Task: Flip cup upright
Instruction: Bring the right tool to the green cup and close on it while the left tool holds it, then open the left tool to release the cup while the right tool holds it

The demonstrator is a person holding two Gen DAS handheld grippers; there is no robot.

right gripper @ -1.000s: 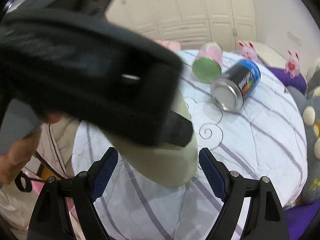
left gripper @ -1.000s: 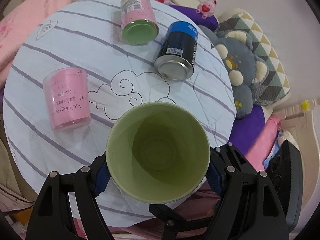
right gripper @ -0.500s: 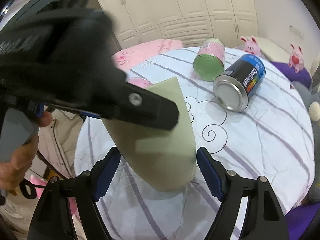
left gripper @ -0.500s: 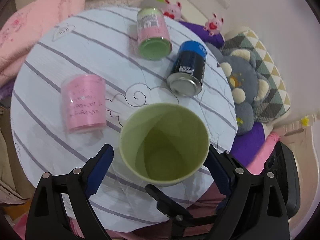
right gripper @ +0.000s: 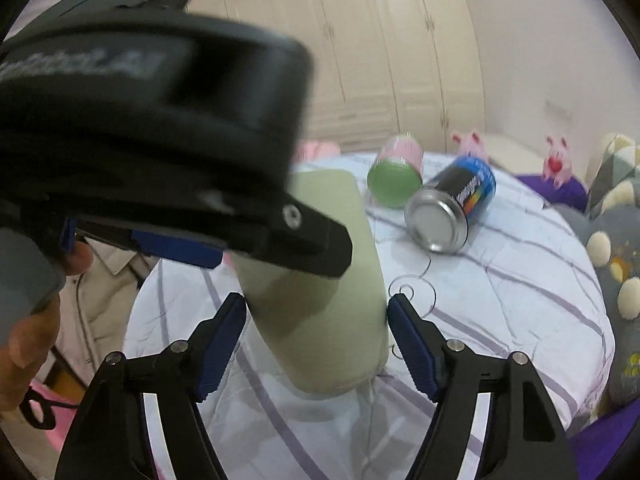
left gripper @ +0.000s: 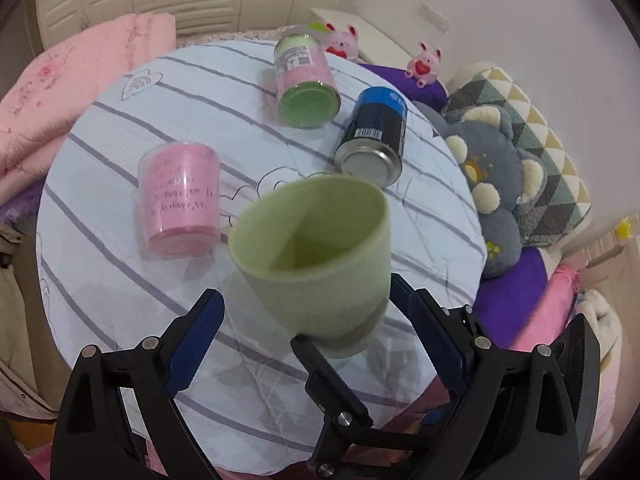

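Cup [left gripper: 316, 264] is a pale green, thin-walled tumbler with no handle, standing mouth-up near the front edge of the round worktop [left gripper: 120, 128], which wears a striped cloth. It looks light and somewhat stiff, probably plastic or silicone, with a smooth matte wall that could slip under a weak pinch; light as it is, it would tip easily on the soft, wrinkled cloth. My judgement is that the best hold is across the lower wall, where the taper is narrower and the wall firmer than at the rim.

Left tongs [left gripper: 308, 320] are spread wide on either side of the cup, their blue pads apart from its wall, gripping nothing. Right tongs [right gripper: 316, 328] flank the cup's [right gripper: 320, 300] lower half, also spread; the right pad lies just beside or perhaps touching the wall, and I cannot tell which.

Behind lie a pink cup [left gripper: 180, 196], a green-lidded jar [left gripper: 306, 84] and a blue can [left gripper: 374, 136], all well apart.
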